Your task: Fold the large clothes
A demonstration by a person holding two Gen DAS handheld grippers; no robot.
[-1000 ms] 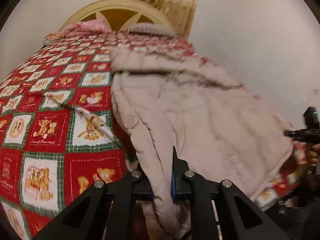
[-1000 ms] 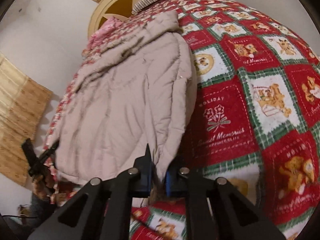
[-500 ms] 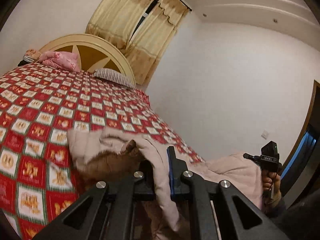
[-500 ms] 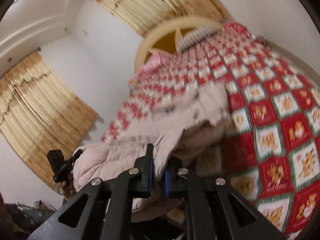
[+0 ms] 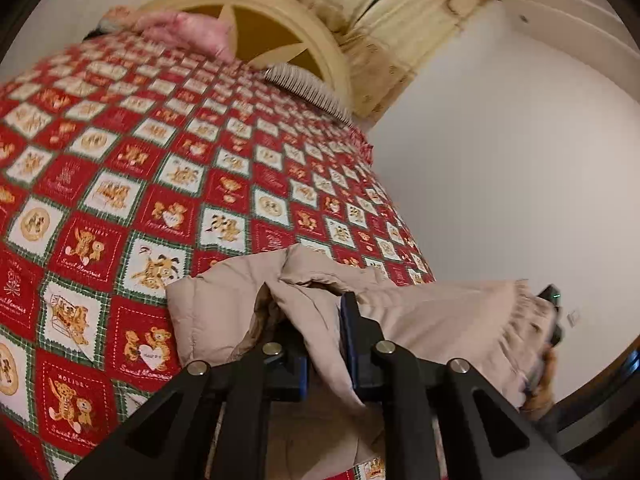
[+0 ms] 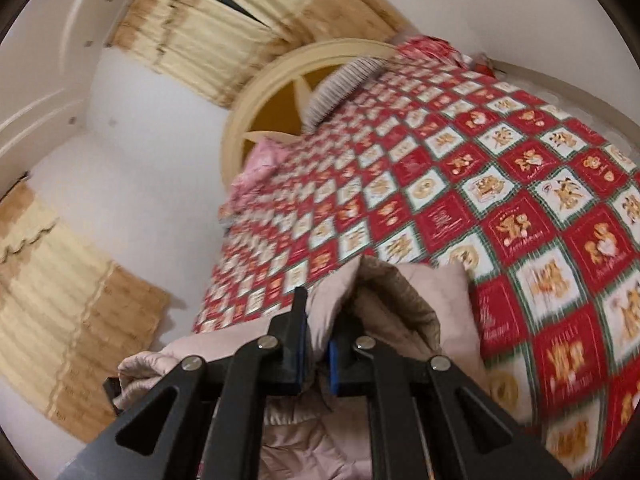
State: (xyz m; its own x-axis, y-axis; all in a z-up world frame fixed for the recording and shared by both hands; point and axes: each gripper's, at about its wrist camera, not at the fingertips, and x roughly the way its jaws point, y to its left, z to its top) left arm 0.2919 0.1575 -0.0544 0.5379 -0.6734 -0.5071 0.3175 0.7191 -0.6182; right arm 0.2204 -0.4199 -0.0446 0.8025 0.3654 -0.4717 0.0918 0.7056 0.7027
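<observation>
The beige padded coat (image 5: 420,316) hangs bunched over the foot of the bed (image 5: 168,184), stretched between both grippers. The left gripper (image 5: 326,344), its jaws just easing wider, pinches one edge, while the right gripper (image 6: 318,344) is clenched on the other. Only the left view catches the person's hand (image 5: 544,376).

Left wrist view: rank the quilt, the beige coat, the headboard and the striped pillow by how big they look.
1. Quilt, filling most of the frame.
2. Coat, though it is nearest the camera, so enlarged.
3. Headboard, partly hidden.
4. Striped pillow, the smallest.
</observation>
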